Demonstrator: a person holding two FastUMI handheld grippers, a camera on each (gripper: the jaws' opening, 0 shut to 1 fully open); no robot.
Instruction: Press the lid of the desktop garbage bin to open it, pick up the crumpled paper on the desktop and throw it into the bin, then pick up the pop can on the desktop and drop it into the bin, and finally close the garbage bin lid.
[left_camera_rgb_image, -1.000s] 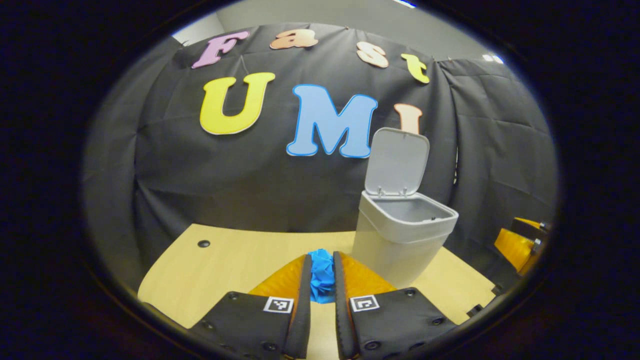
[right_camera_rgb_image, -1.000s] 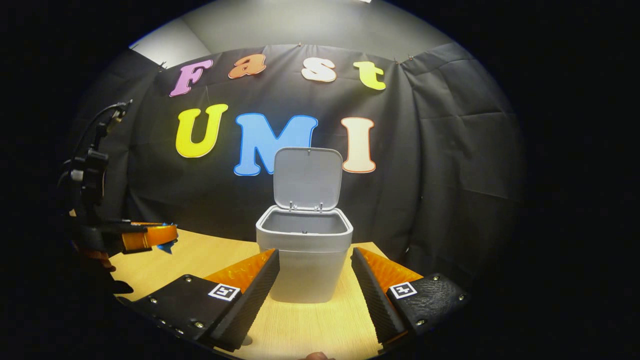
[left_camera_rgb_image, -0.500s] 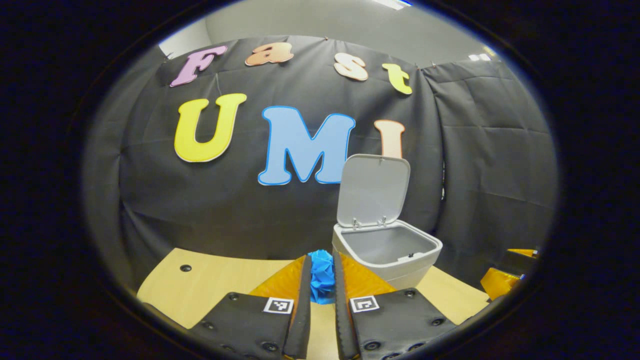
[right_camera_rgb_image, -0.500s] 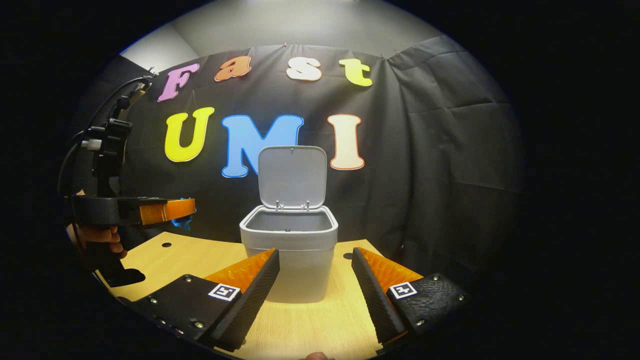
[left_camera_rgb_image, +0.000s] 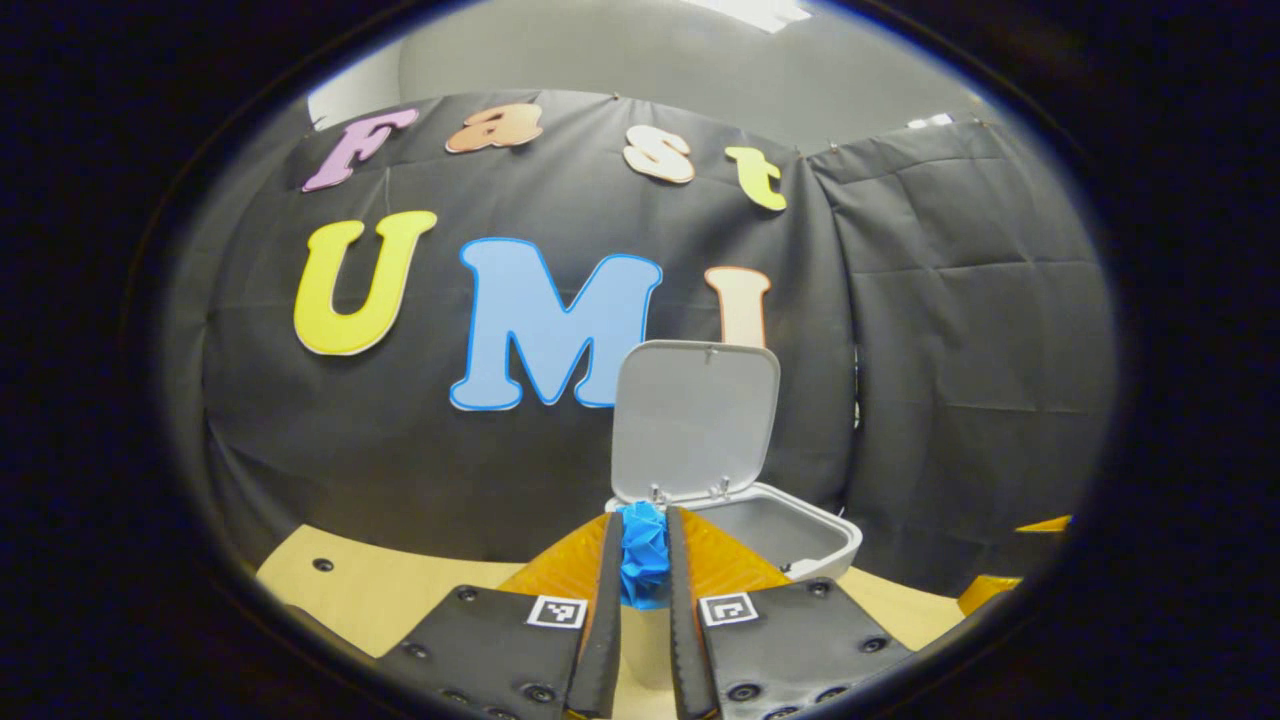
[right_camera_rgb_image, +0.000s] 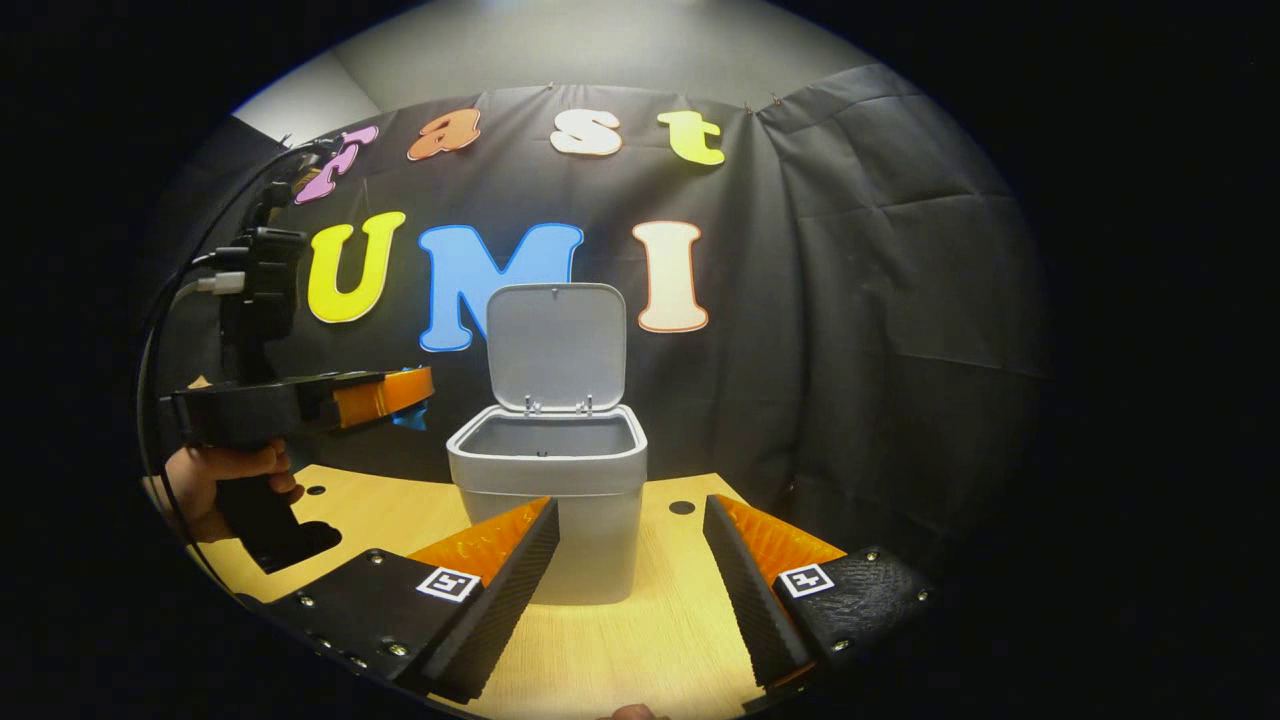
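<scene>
While clamped in left gripper (left_camera_rgb_image: 643, 560), crumpled paper (left_camera_rgb_image: 644, 555), beside open bin (left_camera_rgb_image: 790, 530)

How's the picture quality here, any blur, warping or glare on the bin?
Left gripper view: sharp, fisheye bends the table edge; the blue crumpled paper between the left gripper fingers is crisp; the bin is evenly lit. Right gripper view: sharp, the open lid shows no glare; soft shadow under the right gripper.

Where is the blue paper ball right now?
The blue crumpled paper is pinched in the left gripper, up in the air just left of the open bin, near its rim.
</scene>
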